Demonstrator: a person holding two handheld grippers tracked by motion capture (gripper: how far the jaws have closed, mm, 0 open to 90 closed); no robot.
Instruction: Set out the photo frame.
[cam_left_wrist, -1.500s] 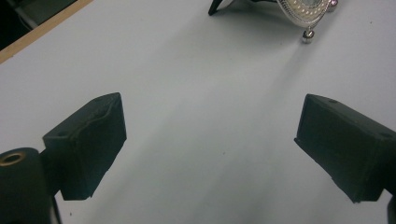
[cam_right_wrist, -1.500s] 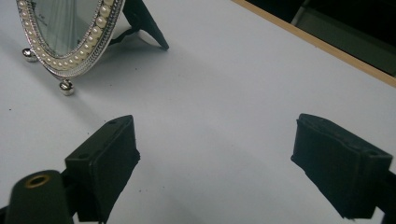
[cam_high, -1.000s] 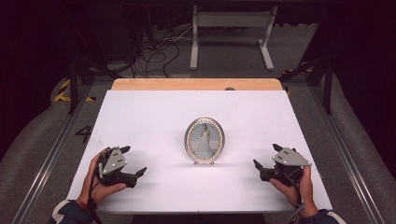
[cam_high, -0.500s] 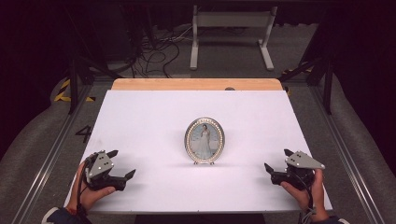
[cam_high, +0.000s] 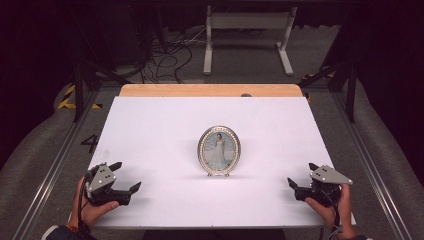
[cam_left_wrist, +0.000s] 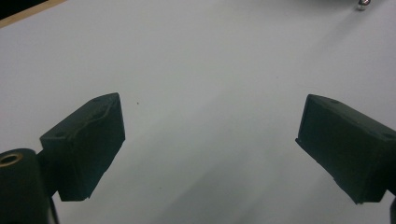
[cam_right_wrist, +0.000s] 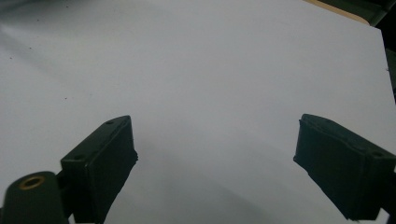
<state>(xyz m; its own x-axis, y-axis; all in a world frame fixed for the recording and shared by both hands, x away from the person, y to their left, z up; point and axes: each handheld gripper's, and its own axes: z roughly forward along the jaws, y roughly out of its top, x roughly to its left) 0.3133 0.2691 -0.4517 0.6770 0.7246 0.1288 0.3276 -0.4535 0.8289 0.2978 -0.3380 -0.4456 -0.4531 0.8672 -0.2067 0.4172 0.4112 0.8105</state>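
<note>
While both matte black claws gape wide and empty, left claw (cam_high: 125, 177) and right claw (cam_high: 301, 176), the oval beaded photo frame (cam_high: 219, 150) stands upright mid-table (cam_high: 150, 125), smooth white, well apart from each.

White table (cam_high: 150, 130), grey floor (cam_high: 45, 140), tangled cables (cam_high: 165, 55), dark surroundings.

Over the last second the left gripper (cam_high: 122, 176) draws back from the table's middle toward its near left corner, now well apart from the oval picture frame (cam_high: 219, 150). The right gripper (cam_high: 301, 175) likewise retreats outward to the near right edge. Both hands sit lower in the high view than before.
</note>
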